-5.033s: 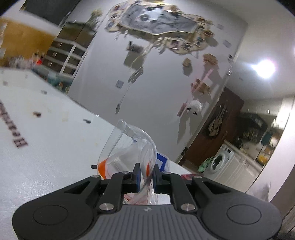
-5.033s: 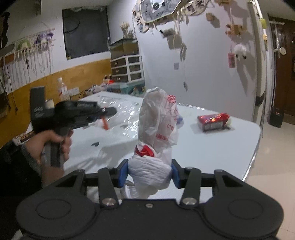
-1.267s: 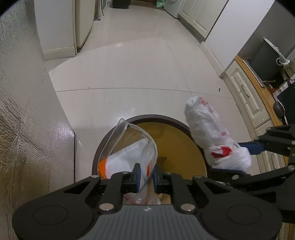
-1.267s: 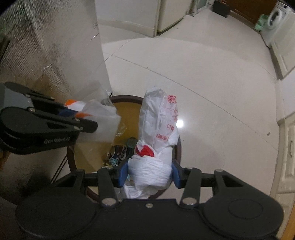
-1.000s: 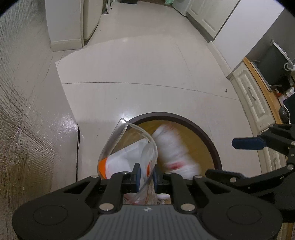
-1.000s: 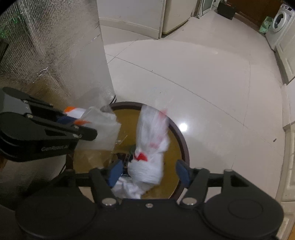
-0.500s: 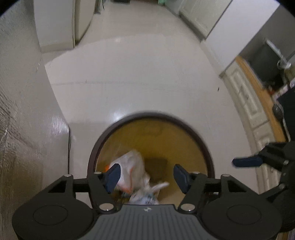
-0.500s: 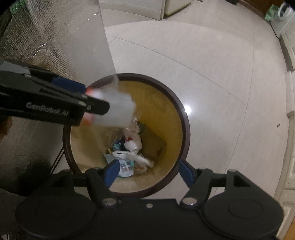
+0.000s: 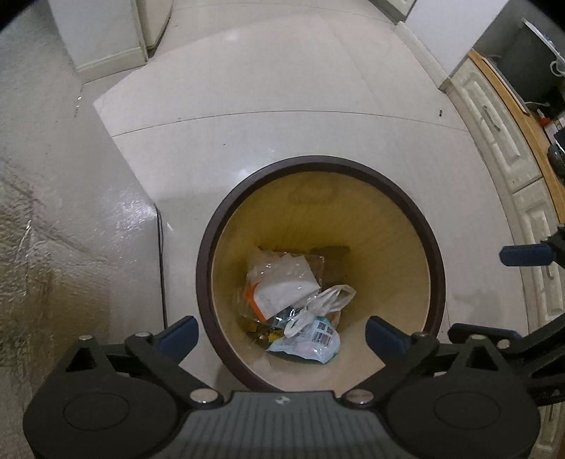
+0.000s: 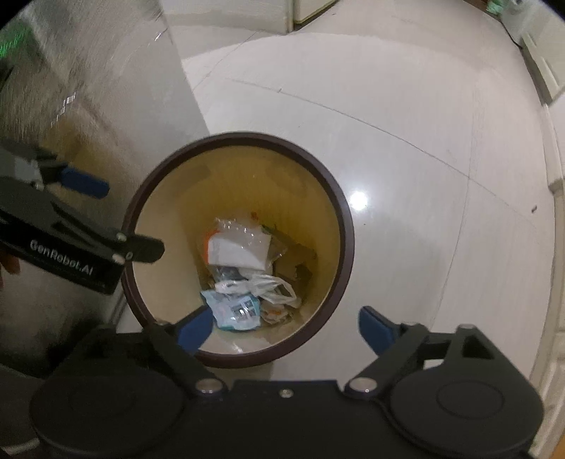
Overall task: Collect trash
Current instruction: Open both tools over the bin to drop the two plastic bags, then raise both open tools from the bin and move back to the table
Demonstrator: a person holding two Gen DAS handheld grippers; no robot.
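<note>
A round trash bin with a dark brown rim (image 9: 206,247) (image 10: 344,219) stands on the tiled floor below both grippers. At its bottom lie the clear plastic bag with white and orange contents (image 9: 282,282) (image 10: 238,245), a crumpled white plastic bag (image 9: 323,300) (image 10: 270,284) and a light blue wrapper (image 9: 310,340) (image 10: 235,309). My left gripper (image 9: 282,333) is open and empty above the bin's near rim. My right gripper (image 10: 284,326) is open and empty above the bin. The left gripper also shows at the left of the right wrist view (image 10: 116,226).
A foil-covered surface (image 9: 53,229) (image 10: 70,106) rises left of the bin, with a thin cable (image 9: 162,268) along its base. White cabinets (image 9: 512,169) line the right side. White appliances (image 9: 116,31) stand at the far end of the pale tiled floor (image 9: 282,88).
Both grippers opened over the bin. The white bag fell from the right gripper first, then the clear bag from the left one. Both now lie at the bin's bottom.
</note>
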